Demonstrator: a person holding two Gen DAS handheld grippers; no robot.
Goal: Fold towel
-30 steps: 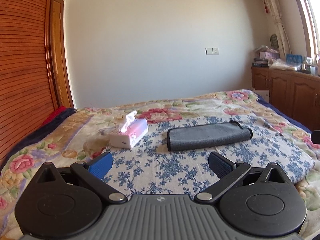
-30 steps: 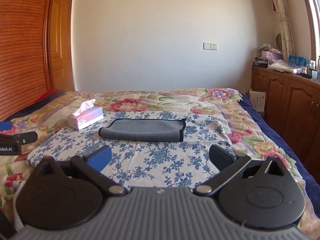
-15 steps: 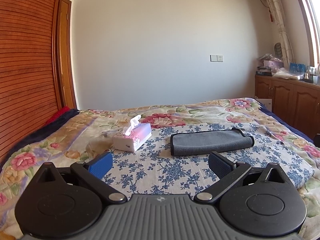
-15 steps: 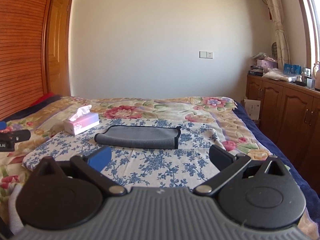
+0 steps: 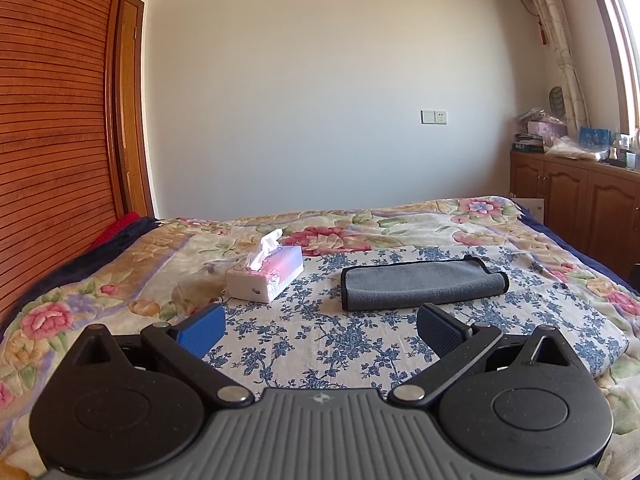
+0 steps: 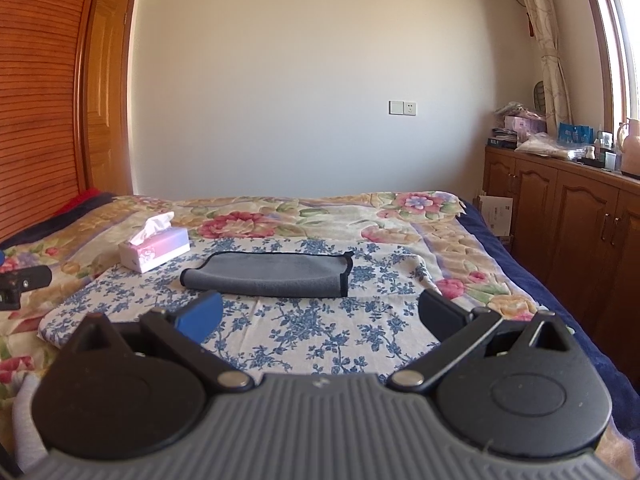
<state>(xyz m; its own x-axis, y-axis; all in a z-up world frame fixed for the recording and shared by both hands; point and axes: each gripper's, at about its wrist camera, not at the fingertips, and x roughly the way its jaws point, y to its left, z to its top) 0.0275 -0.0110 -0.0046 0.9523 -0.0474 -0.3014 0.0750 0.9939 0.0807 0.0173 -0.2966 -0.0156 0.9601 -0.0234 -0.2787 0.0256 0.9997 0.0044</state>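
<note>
Nearest to us, our left gripper and our right gripper both hang above the bed with jaws spread wide and nothing between them. Ahead of both lies the towel, a grey one already doubled into a long strip, flat on the blue-flowered cloth, its long axis running left to right across our view. From the left gripper it sits ahead and a little to the right; from the right gripper, ahead and slightly to the left (so neither hand looks clearly nearer, by our reckoning). Its black-edged short end faces left in the left view, and the rounded fold faces the right. Nothing stands between us and it. Just beside its left end, apart from it, sits the tissue box. Beyond are the floral bedspread and the wooden cabinets.
</note>
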